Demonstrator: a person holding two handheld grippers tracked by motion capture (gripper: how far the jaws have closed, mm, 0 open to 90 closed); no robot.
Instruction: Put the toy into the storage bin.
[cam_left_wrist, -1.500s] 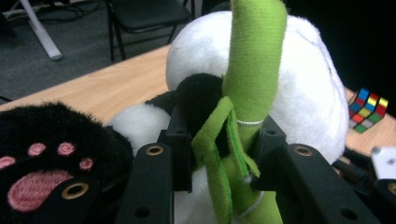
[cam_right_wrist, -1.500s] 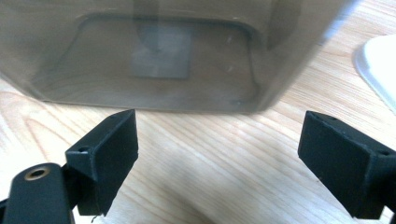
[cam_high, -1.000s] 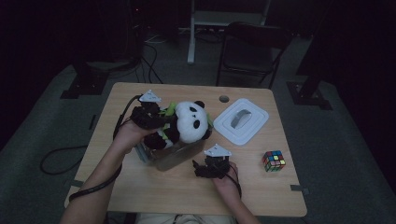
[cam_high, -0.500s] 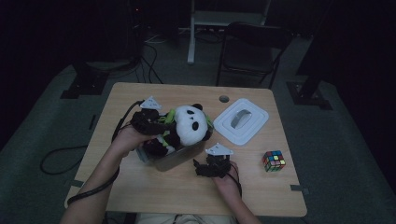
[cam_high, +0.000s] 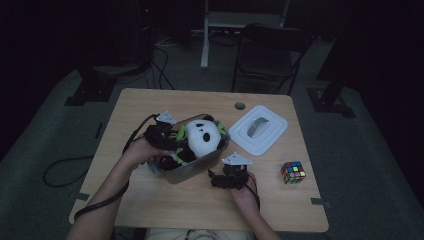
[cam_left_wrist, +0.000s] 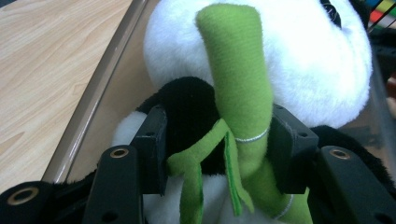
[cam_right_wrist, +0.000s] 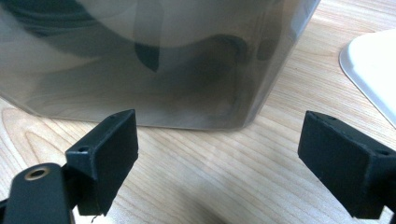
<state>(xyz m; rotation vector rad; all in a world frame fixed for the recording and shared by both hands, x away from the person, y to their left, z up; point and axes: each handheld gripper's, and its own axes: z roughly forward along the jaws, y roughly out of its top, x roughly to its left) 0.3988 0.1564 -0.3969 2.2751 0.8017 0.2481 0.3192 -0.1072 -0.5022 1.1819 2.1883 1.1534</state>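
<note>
Centre of the high view, the panda plush (cam_high: 202, 137) sits in the clear grey bin (cam_high: 192, 172) on the worktop (cam_high: 165, 210), and the left tongs (cam_left_wrist: 217, 149) have just been opening, jaws part-way apart with the panda's black arm and green bamboo stalk (cam_left_wrist: 238, 79) between them. The right tongs (cam_right_wrist: 217, 154), below the bin, stand wide open and empty. No writing is readable anywhere.

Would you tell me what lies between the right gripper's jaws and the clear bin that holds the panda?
Only bare wooden table separates the right gripper from the clear bin, as the right gripper view shows. Its jaws stand wide open, holding nothing.
</note>
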